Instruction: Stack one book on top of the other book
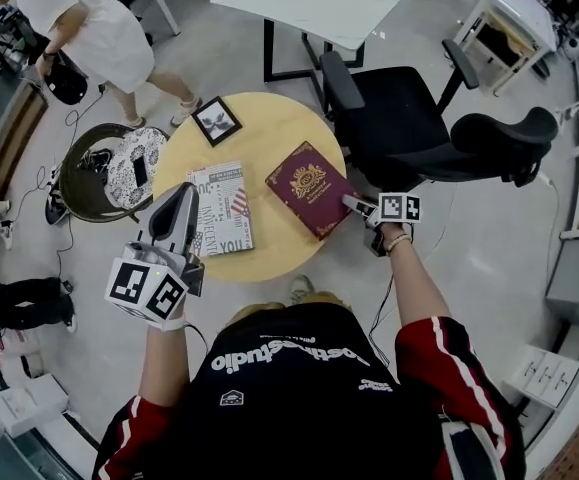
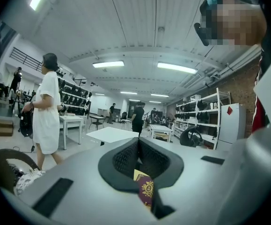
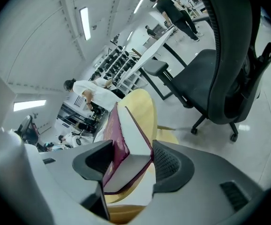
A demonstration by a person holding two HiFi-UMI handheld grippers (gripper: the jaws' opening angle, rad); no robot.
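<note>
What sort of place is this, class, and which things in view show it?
Probably a shared lab or workshop: a white table, an office chair, and shelves stocked with gear along a brick wall.

I read the left gripper (image 1: 186, 196) as held level out front on the left side, jaws together, nothing between the pads. Its marker cube (image 1: 147, 286) sits closest to the body, with the bare left forearm (image 1: 164, 363) running straight up into it. The right forearm (image 1: 416, 290) reaches further out, with a band at the wrist (image 1: 397, 240). The right gripper (image 1: 353, 205) is tipped down and rolled, pointing inward. Its jaws stand wide on the corner of the maroon book (image 1: 309, 188), and I see the pads against both covers.
</note>
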